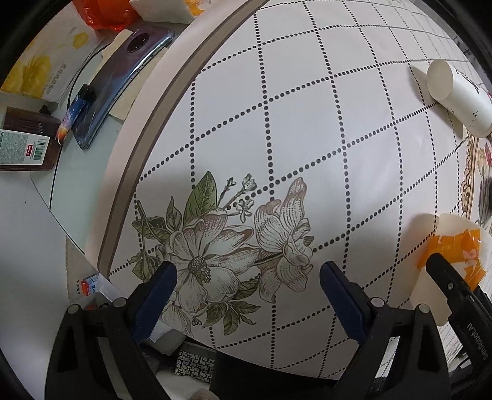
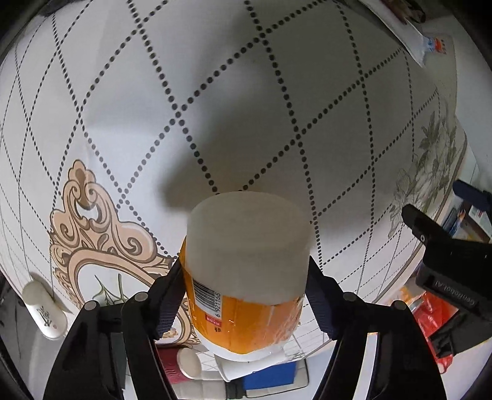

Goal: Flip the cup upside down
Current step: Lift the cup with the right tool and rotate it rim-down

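Observation:
A white paper cup with an orange taped band (image 2: 246, 270) sits between the fingers of my right gripper (image 2: 243, 295), base pointing away from the camera, over the patterned tablecloth (image 2: 276, 92). The jaws press its sides. The same cup (image 1: 452, 249) shows at the right edge of the left wrist view, with the right gripper's black body in front of it. My left gripper (image 1: 246, 295) is open and empty above the flower print (image 1: 221, 246).
A second white cup (image 1: 455, 95) lies on its side at the far right; it also shows in the right wrist view (image 2: 46, 310). A phone (image 1: 123, 83), a lighter (image 1: 73, 117), a brown jar (image 1: 24, 141) and an orange bag (image 1: 104, 12) lie past the cloth's left edge.

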Motion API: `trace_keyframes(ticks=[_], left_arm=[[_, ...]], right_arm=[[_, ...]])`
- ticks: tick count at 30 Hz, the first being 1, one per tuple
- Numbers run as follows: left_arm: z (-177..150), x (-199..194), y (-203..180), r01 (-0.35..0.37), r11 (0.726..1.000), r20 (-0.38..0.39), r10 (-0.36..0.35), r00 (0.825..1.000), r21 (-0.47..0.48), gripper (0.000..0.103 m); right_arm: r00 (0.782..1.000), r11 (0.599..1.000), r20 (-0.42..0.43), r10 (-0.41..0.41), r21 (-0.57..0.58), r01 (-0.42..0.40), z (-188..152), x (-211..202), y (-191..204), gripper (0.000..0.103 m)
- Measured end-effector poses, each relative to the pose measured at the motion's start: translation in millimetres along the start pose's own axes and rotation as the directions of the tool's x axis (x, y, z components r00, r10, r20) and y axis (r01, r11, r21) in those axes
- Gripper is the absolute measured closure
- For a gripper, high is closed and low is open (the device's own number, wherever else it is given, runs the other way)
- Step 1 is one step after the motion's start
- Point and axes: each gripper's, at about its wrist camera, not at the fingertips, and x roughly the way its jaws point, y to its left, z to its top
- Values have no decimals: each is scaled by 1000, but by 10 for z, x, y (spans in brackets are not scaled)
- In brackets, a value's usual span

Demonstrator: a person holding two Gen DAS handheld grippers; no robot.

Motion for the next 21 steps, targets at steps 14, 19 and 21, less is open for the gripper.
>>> trace_keyframes(ticks=[14,19,21], left_arm=[[-91,-128,0,-20,999,27,19,999,26,7],[-108,-228,-18,-27,999,49,25,998,43,8],[-107,-258,-24,-29,998,56,26,998,47,8]], right_arm=[[999,941,-8,54,335,-48,139,-119,-588,30],[991,863,-9,133,494,-111,71,-143,-804,30],[985,813,3,174,563,-145,-25,-169,-880,30]])
